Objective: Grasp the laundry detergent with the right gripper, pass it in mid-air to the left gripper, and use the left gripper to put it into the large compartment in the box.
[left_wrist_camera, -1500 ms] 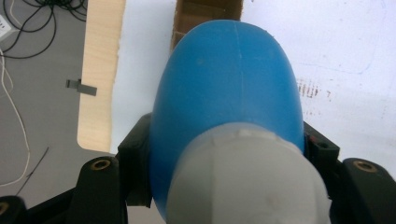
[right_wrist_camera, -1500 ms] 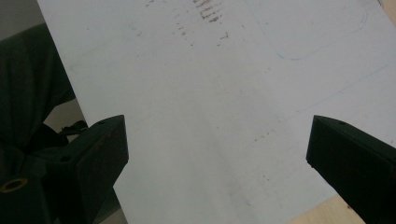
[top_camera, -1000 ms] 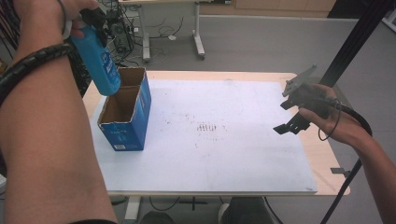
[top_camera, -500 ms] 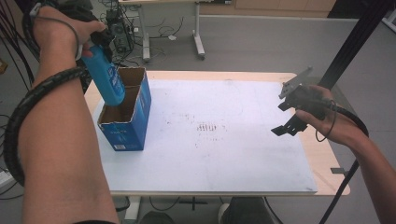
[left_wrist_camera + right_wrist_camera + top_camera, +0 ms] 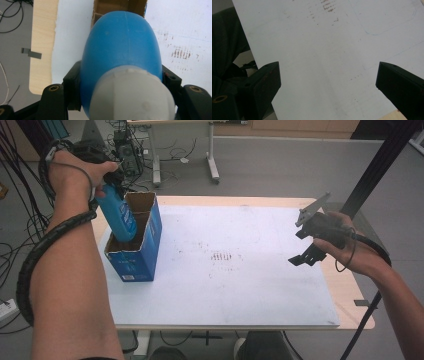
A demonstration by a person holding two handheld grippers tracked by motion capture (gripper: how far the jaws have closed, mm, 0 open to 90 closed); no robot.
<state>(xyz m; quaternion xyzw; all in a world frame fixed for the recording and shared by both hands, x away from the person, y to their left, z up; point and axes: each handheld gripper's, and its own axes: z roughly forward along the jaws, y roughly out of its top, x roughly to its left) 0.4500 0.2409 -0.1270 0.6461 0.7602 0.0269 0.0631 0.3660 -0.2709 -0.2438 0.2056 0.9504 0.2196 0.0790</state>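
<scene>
At the upper left of the frame, the left hand-held gripper (image 5: 107, 182) is clamping a blue bottle (image 5: 119, 217) and lowering it into the open blue box (image 5: 135, 260) on the tabletop (image 5: 260, 285). The bottle's base is already inside; next it probably needs seating, then releasing. The right hand-held gripper (image 5: 305, 256) is hovering at right, jaws apart, empty.

High camera above my side looks forward-down over the whole white mat (image 5: 260, 285). My gripper cameras look down at it close up; all share its brown smudges (image 5: 223, 257).
</scene>
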